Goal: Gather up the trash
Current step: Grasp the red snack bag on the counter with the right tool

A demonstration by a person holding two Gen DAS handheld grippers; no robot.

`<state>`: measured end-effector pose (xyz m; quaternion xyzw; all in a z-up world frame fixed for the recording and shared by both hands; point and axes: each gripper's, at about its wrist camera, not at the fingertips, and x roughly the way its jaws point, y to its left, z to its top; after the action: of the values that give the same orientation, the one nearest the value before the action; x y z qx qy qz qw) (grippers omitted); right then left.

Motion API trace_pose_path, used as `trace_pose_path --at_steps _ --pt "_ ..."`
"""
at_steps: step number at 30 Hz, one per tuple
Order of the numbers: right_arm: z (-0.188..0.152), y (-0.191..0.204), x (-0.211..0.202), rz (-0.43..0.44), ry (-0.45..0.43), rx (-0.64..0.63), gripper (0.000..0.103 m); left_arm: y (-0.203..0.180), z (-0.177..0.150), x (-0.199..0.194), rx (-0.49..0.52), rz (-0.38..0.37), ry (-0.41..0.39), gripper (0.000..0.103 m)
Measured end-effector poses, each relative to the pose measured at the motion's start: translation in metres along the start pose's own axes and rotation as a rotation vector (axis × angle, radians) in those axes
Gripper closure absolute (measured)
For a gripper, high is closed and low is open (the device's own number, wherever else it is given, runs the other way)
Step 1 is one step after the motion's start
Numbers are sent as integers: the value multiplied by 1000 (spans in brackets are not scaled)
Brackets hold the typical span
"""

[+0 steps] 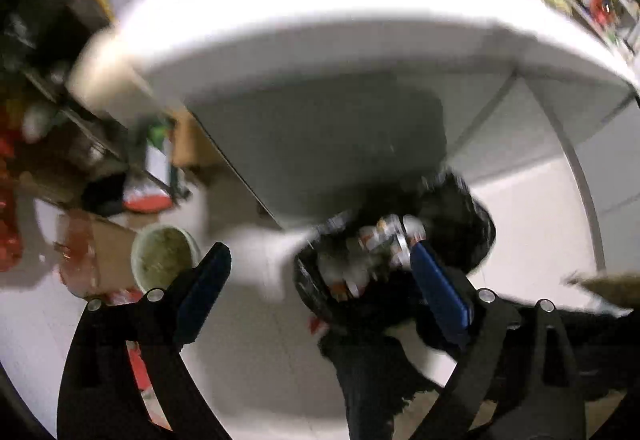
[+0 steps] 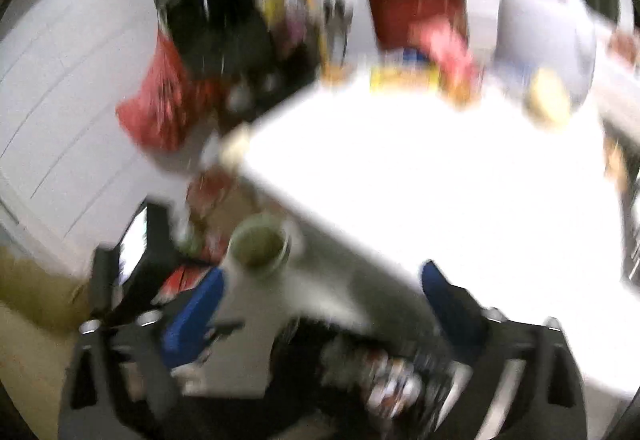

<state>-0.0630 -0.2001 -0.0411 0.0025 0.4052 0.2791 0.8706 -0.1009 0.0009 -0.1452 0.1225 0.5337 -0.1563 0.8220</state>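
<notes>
Crumpled cans fill the black plastic trash bag (image 1: 460, 216) beneath my white worktop (image 1: 320, 20); my left gripper (image 1: 320, 280) and right gripper (image 2: 320, 296) gape, holding nothing.

Both views are smeared by motion blur. The clutter (image 2: 420, 52) on the table (image 2: 460, 200) cannot be identified. The bag (image 1: 460, 224) contents are unreadable. The cup (image 2: 260, 244) contents cannot be told.

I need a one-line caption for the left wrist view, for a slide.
Left gripper, jaws open, above a black trash bag of crumpled wrappers, beside a white table; a cup at left.
</notes>
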Motion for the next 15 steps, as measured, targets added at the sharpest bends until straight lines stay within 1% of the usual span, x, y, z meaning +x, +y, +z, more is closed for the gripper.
trace_pose_path --at_steps 1,2,3,4,6,7,8,9,11,13,15 --pt "15 -3 0 4 -35 -5 5 3 7 -11 -9 20 -32 13" --pt "24 -7 2 5 -52 -4 5 8 17 -22 -27 35 -70 13" --pt "43 -15 12 -18 -64 9 5 12 26 -29 -44 45 -99 13" --pt "56 -23 23 -38 -59 20 5 14 33 -33 -59 51 -120 13" --pt "82 -39 47 -68 -43 41 6 20 52 -40 -99 87 -173 13" --pt "100 -53 60 -99 -44 71 5 22 58 -40 -111 91 -182 13" --pt "110 -66 74 -106 -34 101 6 24 66 -41 -125 91 -194 13" --pt "125 -82 91 -121 -34 142 6 25 73 -41 -134 108 -211 13" --pt "143 -97 111 -148 -48 169 6 29 80 -39 -140 119 -223 13" --pt "171 -105 136 -200 -57 120 6 34 82 -39 -143 116 -228 13" --pt "196 -108 161 -237 -58 52 6 35 79 -35 -152 111 -212 13"
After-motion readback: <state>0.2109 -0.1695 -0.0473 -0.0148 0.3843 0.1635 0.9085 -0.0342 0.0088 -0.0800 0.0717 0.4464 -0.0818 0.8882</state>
